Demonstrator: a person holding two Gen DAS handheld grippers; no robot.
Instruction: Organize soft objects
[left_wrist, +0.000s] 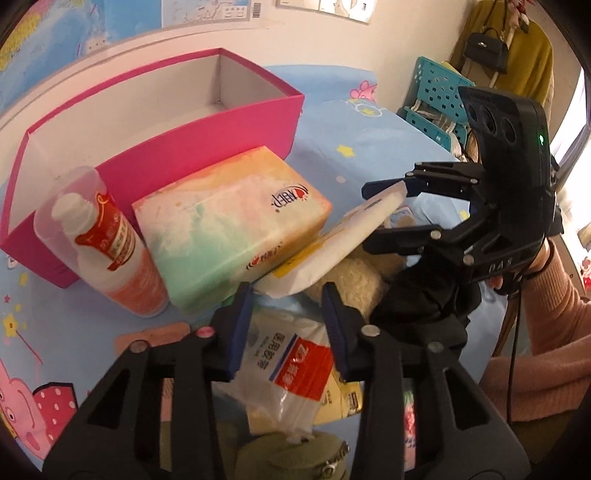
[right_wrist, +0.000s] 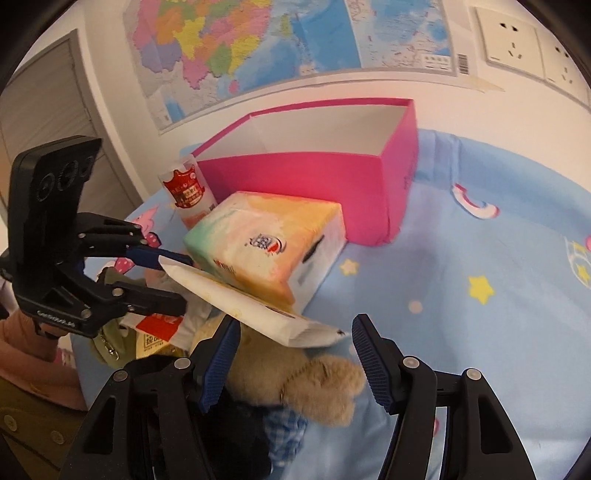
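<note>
A pink box (right_wrist: 310, 177) sits open at 12 o'clock on the blue sheet (right_wrist: 480, 332), w/ a tissue pack (right_wrist: 266, 251) leaning vs. its front wall. The flat white packet (right_wrist: 251, 306) lies atop the plush toy (right_wrist: 295, 384), long axis 10-to-4. The right gripper (right_wrist: 291, 350), jaws spread, is nearest, just at the packet's 6; the left gripper (left_wrist: 288, 306) is likewise spread, holding nothing.

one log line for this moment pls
left gripper: jaws open at one end of flat white pack | right gripper: jaws open at other end | pack rests on tissue pack | pink box: open
</note>
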